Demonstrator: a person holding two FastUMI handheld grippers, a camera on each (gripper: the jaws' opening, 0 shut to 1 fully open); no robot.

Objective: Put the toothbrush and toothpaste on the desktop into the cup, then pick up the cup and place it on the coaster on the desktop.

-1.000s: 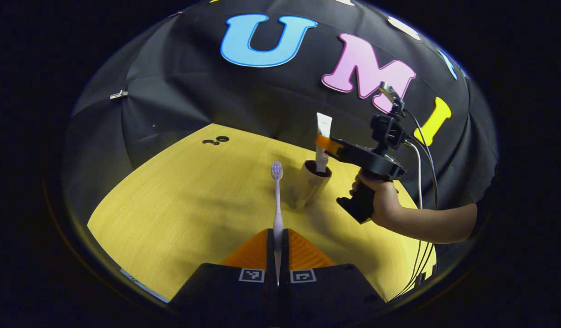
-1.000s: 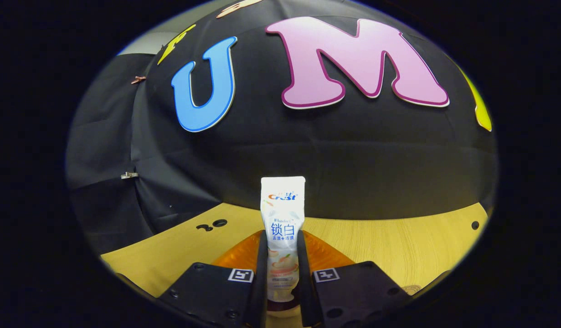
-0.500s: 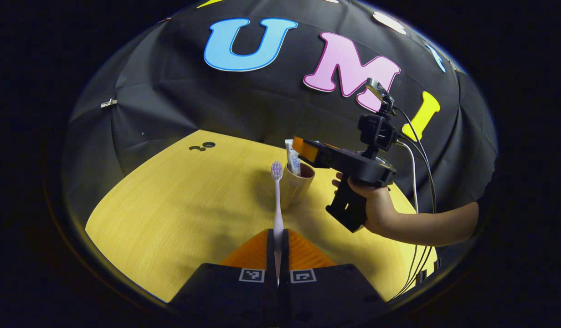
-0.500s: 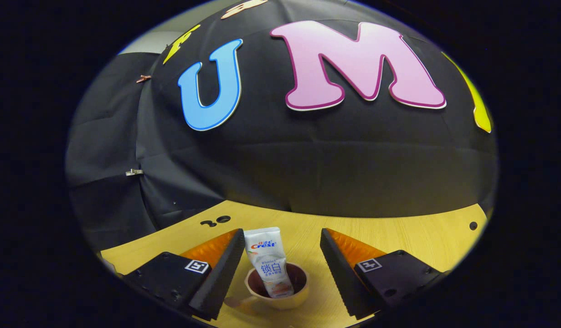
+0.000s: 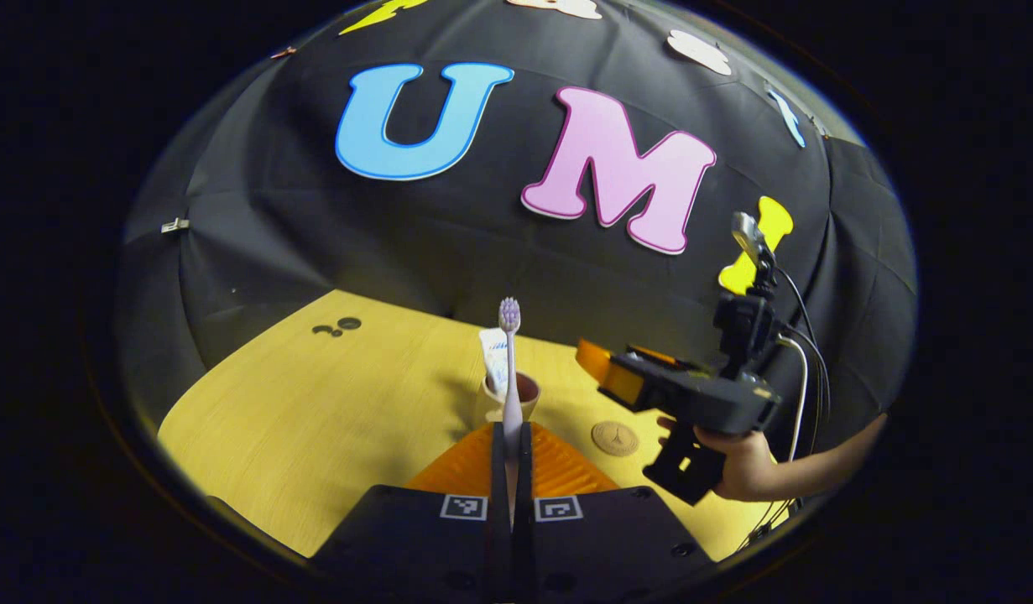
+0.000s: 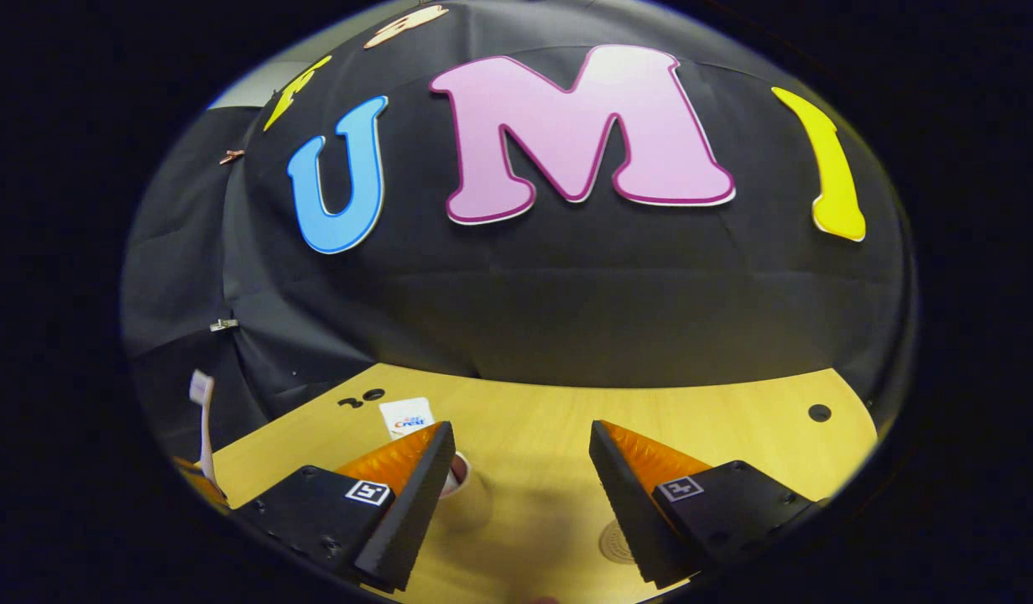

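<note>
My left gripper (image 5: 511, 432) is shut on the handle of a white toothbrush (image 5: 509, 352), which stands upright with its bristled head on top. Just behind the brush, a tan cup (image 5: 524, 393) stands on the wooden desktop (image 5: 315, 419) with the toothpaste tube (image 5: 492, 365) inside it. A round brown coaster (image 5: 614, 438) lies to the cup's right. My right gripper (image 6: 520, 466) is open with nothing between its fingers. Its left finger hides part of the cup (image 6: 467, 499). The toothpaste top (image 6: 405, 416) sticks up above that finger. The coaster (image 6: 614, 541) peeks out by the right finger.
A hand (image 5: 730, 470) holds the right gripper (image 5: 604, 369) above the desktop, right of the coaster, with cables trailing behind. The toothbrush (image 6: 202, 419) shows at the far left of the right gripper view. Small dark holes (image 5: 338, 325) mark the desktop's far left. Black cloth walls the back.
The right gripper opened and let the toothpaste drop into the cup, then pulled back to the right. The left gripper brought the toothbrush closer to the cup.
</note>
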